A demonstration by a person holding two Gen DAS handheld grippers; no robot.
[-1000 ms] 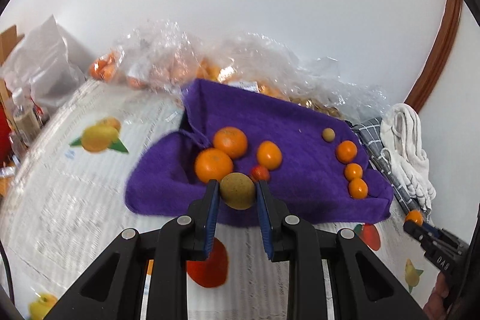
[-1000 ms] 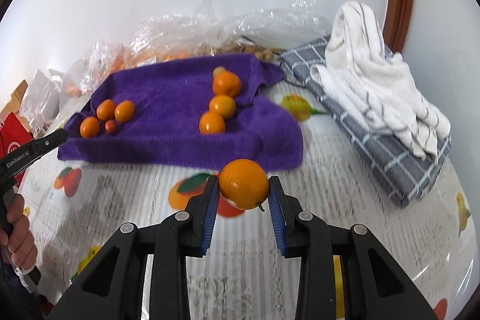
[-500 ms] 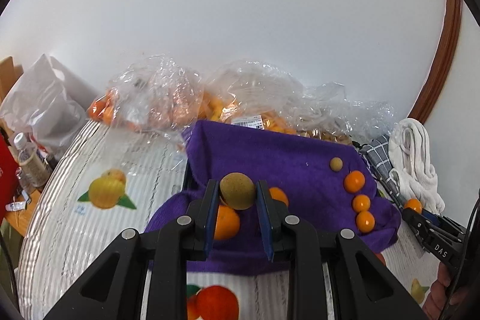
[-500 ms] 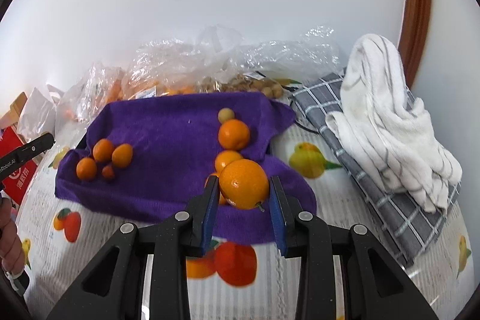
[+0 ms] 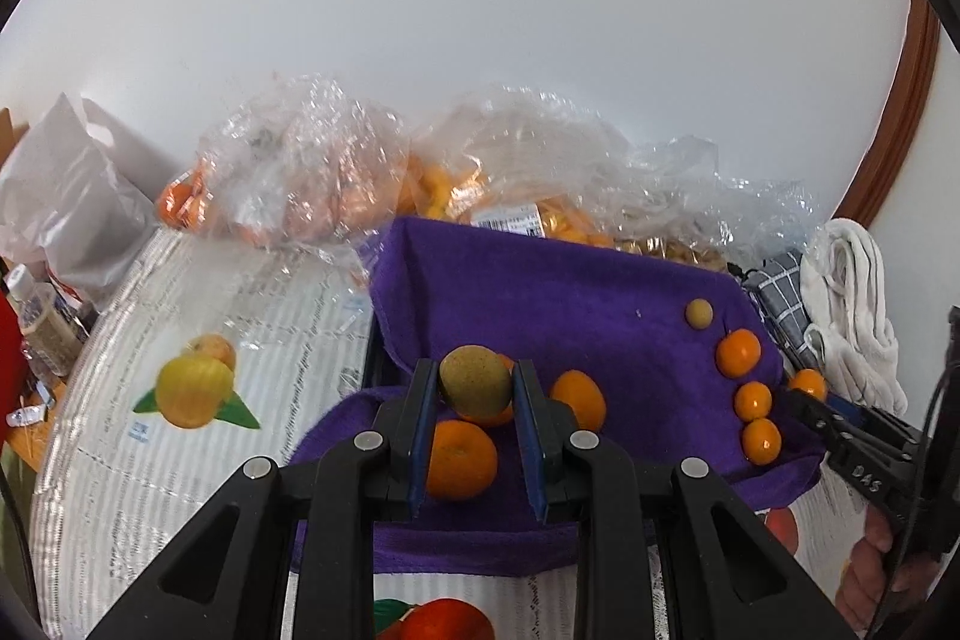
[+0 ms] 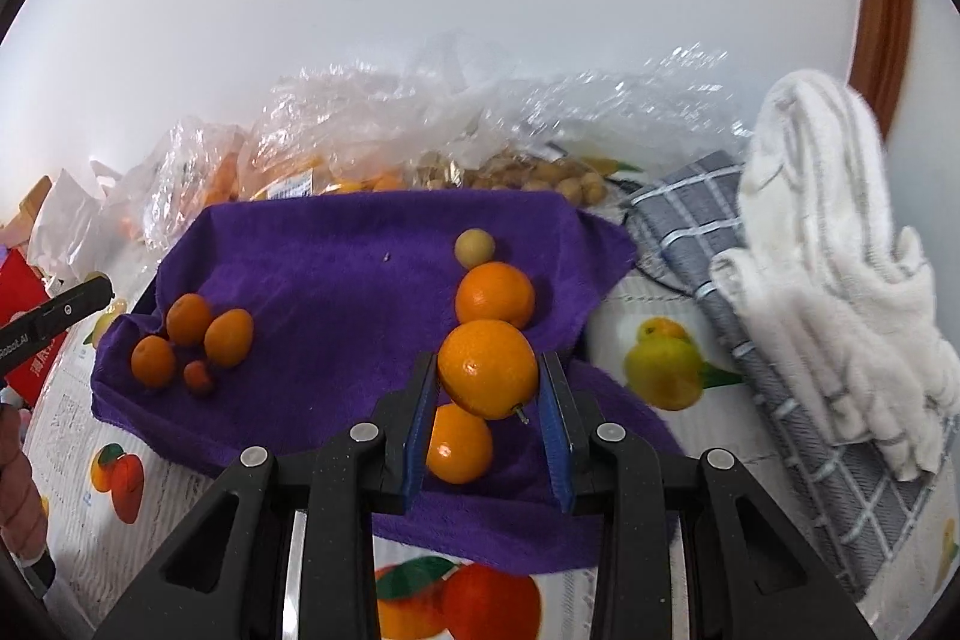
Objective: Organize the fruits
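My left gripper (image 5: 474, 388) is shut on a brown-green round fruit (image 5: 475, 379), held above the left group of oranges (image 5: 461, 457) on the purple towel (image 5: 570, 298). My right gripper (image 6: 487, 376) is shut on an orange (image 6: 487, 367), held over the right-hand row of oranges (image 6: 494, 293) on the same towel (image 6: 336, 268). A small tan fruit (image 6: 474, 246) heads that row. In the left wrist view the row (image 5: 738, 352) lies at the right, with the right gripper's tip and its orange (image 5: 807, 383) beside it.
Clear plastic bags of fruit (image 5: 336, 172) lie behind the towel against the wall. A white towel (image 6: 840, 280) on a grey checked cloth (image 6: 690, 232) lies at the right. A white bag (image 5: 66, 202) and bottles stand at the far left. The tablecloth (image 5: 192, 394) has a fruit print.
Both grippers have moved forward from the table's front edge to over the purple towel, each still holding its fruit. The fruits on the towel have not moved.
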